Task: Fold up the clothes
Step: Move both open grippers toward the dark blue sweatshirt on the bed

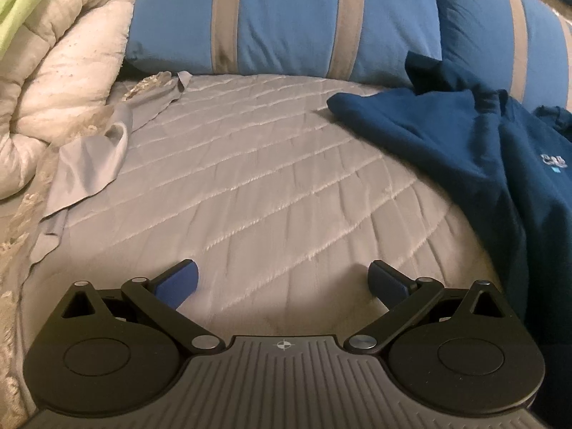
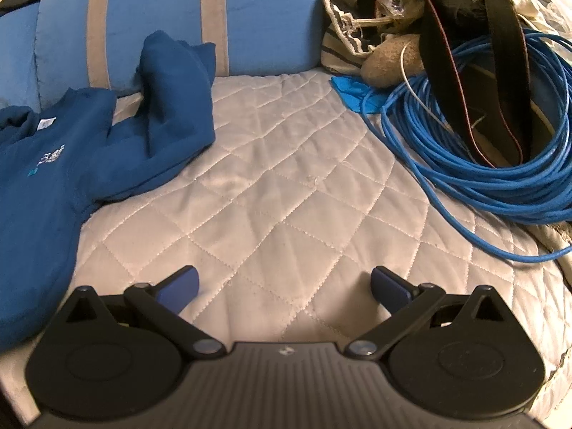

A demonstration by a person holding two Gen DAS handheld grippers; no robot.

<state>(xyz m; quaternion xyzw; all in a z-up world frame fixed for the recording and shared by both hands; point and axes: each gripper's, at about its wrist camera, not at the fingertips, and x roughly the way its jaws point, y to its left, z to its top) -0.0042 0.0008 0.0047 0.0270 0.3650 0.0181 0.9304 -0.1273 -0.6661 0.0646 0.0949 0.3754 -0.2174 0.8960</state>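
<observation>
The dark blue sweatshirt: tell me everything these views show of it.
The dark blue sweatshirt looks like soft, thick fleece, with a small pale logo on the chest and a white tag at the neck. It lies unfolded and rumpled on the quilted grey bedspread, front up. One sleeve is bunched upward against a blue pillow with tan stripes. Part of it runs out of view in both cameras. Neither tool touches it.
</observation>
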